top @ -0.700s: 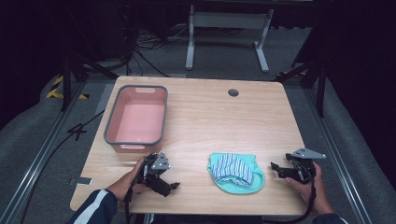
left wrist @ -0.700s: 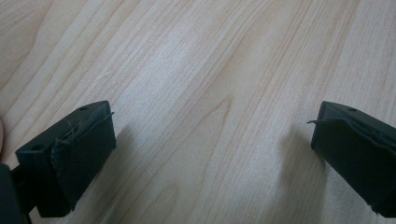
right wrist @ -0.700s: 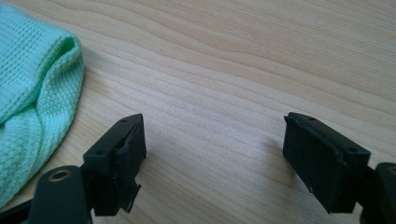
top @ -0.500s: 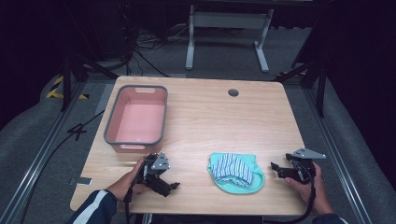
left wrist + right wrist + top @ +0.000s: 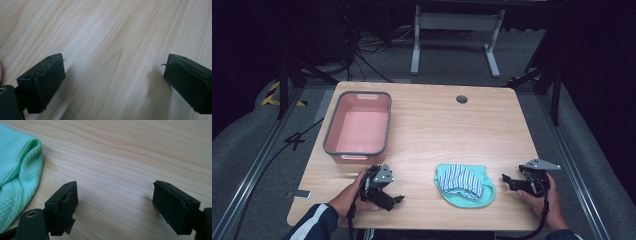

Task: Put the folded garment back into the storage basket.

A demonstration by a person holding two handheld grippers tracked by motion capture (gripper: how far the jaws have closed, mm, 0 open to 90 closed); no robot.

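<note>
at the near edge of the desk (image 5: 437, 125) lies one small bundle of cloth (image 5: 464, 184), a mint-green piece with a blue-and-white striped piece folded or bunched on top of it, midway between the two claws. the left claw (image 5: 396, 199) rests low over bare wood, well to the left of the cloth, and the left gripper view shows its jaws spread wide with nothing between them but desk grain. the right claw (image 5: 507, 179) sits just to the right of the cloth, pointing toward it; in the right gripper view its jaws are also spread wide and empty, with the green edge of the cloth (image 5: 17, 170) lying near the left jaw but not touching it. farther back on the left side of the desk stands one pink tub (image 5: 330, 140) with a grey rim, and it holds nothing. judging from this, the work has barely started: the cloth is untouched, neither claw has hold of anything, and the tub is unfilled. if the cloth is meant for the tub, then the grasp, the lift, the carry across the desk and the drop are all left to do. counted: one cloth bundle of two pieces, one tub, two claws, one round hole (image 5: 461, 99) in the desk near its far edge.
</note>
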